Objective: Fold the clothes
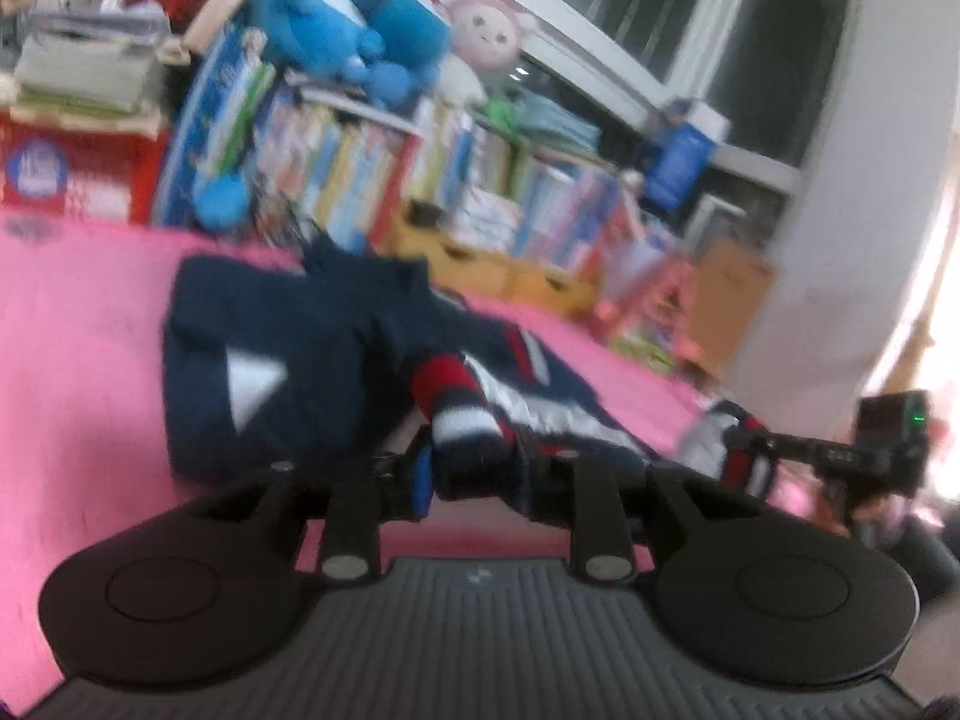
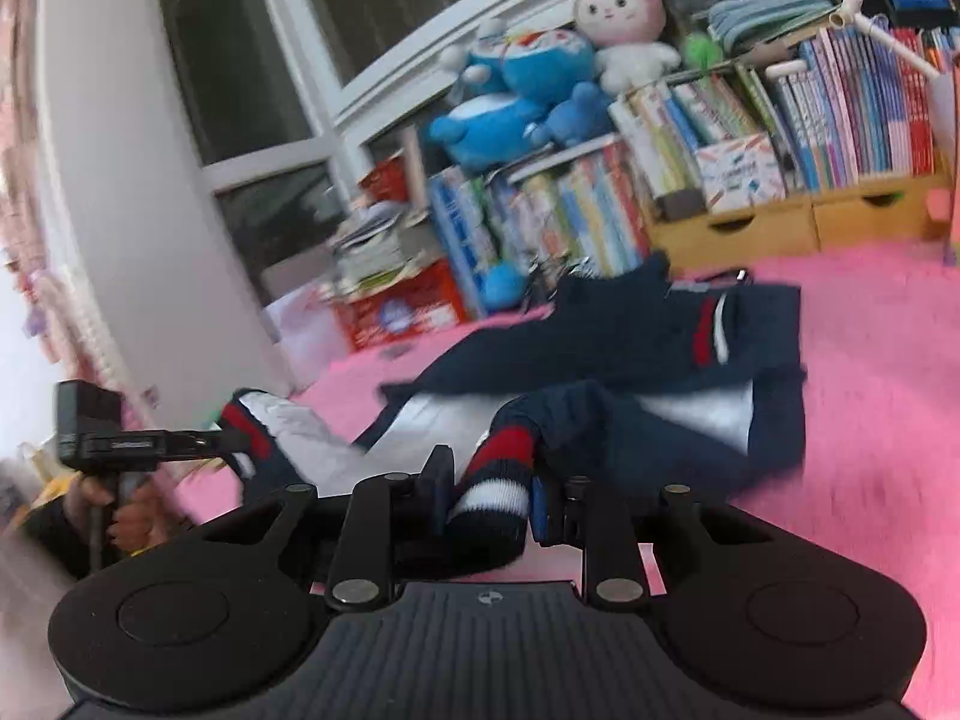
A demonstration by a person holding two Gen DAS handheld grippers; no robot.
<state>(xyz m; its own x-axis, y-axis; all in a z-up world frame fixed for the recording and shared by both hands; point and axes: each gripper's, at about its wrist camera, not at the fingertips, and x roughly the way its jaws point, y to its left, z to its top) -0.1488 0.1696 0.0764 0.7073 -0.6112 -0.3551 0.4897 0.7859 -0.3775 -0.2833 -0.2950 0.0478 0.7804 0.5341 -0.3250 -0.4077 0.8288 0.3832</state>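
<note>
**Both cuffs gripped, sweater on pink surface**

Navy sweater [image 1: 288, 360] lies spread on the pink surface [image 1: 78, 348], body toward the far edge near the bookshelf [image 1: 372, 174]. White panel and red-white stripe visible on the knit.

Left gripper [image 1: 465, 456]: jaws clamped on the left striped cuff [image 1: 456, 414] (red, white, navy bands); sleeve runs from the cuff back to the sweater body.

Right gripper [image 2: 489, 498]: jaws clamped on the right striped cuff [image 2: 495, 480]. Sleeve bunched just beyond the jaws.

Each gripper shows at the other view's edge, held by a hand [image 2: 129, 516], at the near edge of the pink surface. Both cuffs appear raised off the surface; frames are motion-blurred, so the height cannot be judged.

Background: blue plush toys [image 2: 510, 102] and a pink-hooded rabbit plush [image 2: 618, 18] sit on top of the books.
</note>
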